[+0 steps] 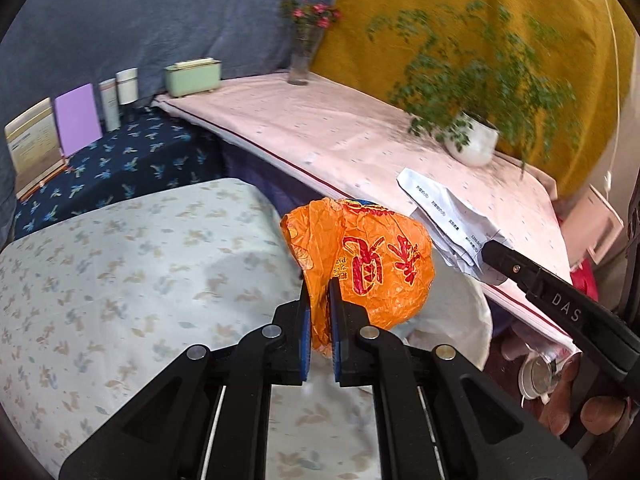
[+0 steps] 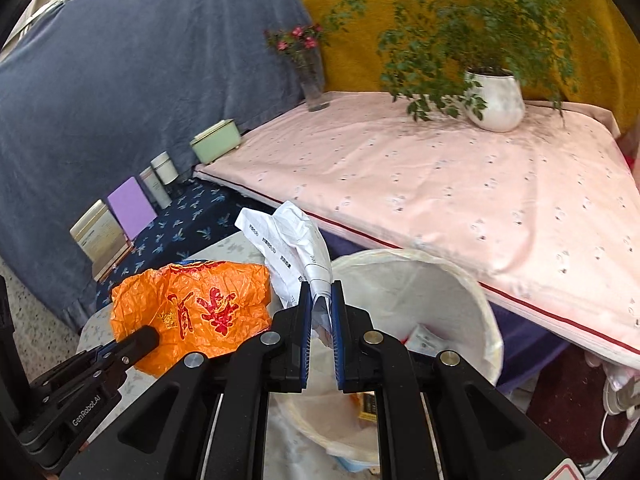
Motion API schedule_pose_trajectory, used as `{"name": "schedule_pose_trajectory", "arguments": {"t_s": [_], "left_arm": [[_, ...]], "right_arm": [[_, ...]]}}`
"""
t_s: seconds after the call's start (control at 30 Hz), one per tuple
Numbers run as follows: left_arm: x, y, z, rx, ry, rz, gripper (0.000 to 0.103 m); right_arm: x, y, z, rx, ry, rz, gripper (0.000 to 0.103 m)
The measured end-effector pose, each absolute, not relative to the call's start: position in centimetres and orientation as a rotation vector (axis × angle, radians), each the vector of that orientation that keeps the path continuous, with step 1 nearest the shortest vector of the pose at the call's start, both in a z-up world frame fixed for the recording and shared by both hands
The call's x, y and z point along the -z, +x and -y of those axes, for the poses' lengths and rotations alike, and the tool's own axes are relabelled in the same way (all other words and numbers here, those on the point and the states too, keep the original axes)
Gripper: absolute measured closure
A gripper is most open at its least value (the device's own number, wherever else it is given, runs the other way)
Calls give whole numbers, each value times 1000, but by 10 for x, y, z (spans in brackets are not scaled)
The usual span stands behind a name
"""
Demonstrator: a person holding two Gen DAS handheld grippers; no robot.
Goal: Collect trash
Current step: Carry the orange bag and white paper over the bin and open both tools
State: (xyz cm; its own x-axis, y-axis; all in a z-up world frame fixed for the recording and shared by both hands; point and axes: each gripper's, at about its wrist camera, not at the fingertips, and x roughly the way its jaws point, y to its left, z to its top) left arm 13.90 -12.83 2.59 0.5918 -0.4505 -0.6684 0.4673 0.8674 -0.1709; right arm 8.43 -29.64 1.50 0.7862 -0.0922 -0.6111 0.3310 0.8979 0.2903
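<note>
Orange plastic, crumpled and printed with red characters, identifies the orange bag (image 1: 360,256), which is clamped between the jaws of the left hand-held gripper (image 1: 319,308) and hangs clear of any support. The right hand-held gripper (image 2: 320,304) is closed on the white crumpled paper (image 2: 288,240), which is also carried in the air. In the right wrist view, the white-lined bin (image 2: 440,280) lies directly ahead of and below the right jaws, its mouth open toward the camera, with earlier discards visible inside; the orange bag sits at 9 o'clock from the paper, just beside it. In the left wrist view, the bin rim shows only partly, behind the bag at 3 to 4 o'clock. The pink-covered surface (image 2: 460,200) carrying the potted plant (image 2: 496,100) and the flower vase (image 2: 314,80) stands beyond the bin at 12 to 2 o'clock. Step in hand, as judged: transport of both items to the bin. The next move calls for bringing each load over the bin mouth and then opening the jaws. The paper appears nearly over the opening; the bag appears to need further travel toward 3 o'clock. Light plastic may cling to the pads on release.
</note>
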Motion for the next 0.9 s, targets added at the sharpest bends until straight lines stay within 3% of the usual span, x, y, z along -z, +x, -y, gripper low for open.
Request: {"name": "schedule_pose_trajectory", "arguments": {"t_s": [0.9], "left_arm": [[8,129,179,578,101,-839,94]], "right_arm": [[4,40,339,326,429,-634,94]]}}
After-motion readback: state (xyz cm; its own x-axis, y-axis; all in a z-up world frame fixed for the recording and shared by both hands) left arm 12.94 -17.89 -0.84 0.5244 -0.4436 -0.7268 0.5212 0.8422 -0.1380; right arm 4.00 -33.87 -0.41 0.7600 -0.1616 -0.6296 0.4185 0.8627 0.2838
